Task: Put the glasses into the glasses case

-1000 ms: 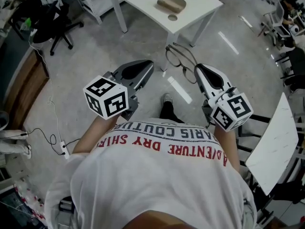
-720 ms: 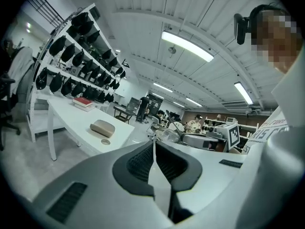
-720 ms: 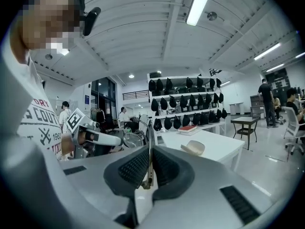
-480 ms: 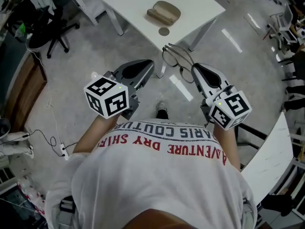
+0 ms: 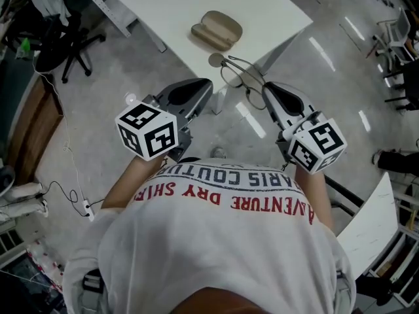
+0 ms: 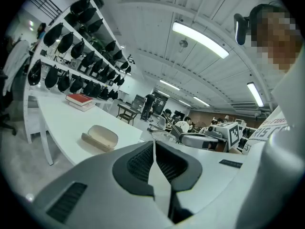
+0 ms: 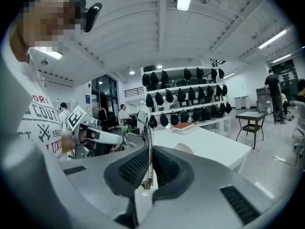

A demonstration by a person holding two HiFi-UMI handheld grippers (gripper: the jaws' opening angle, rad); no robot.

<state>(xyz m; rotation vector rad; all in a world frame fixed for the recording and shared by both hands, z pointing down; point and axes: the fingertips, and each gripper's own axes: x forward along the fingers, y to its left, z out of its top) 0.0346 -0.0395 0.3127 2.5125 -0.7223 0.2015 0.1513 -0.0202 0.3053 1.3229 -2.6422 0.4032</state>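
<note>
Right gripper (image 7: pixel 149 149) has its jaws pinched tight on one thin temple arm of the glasses (image 5: pixel 232 75), and the lenses hang out ahead of the tips. Left gripper (image 6: pixel 153 144) has its jaws pressed flat together with nothing between them, level with the right one and well apart from it. The glasses hover in the air right at the near corner of the white tabletop (image 5: pixel 262 12). The glasses case (image 5: pixel 217 29) lies open just inside that corner, with a small round disc (image 5: pixel 215 59) between it and the edge.
</note>
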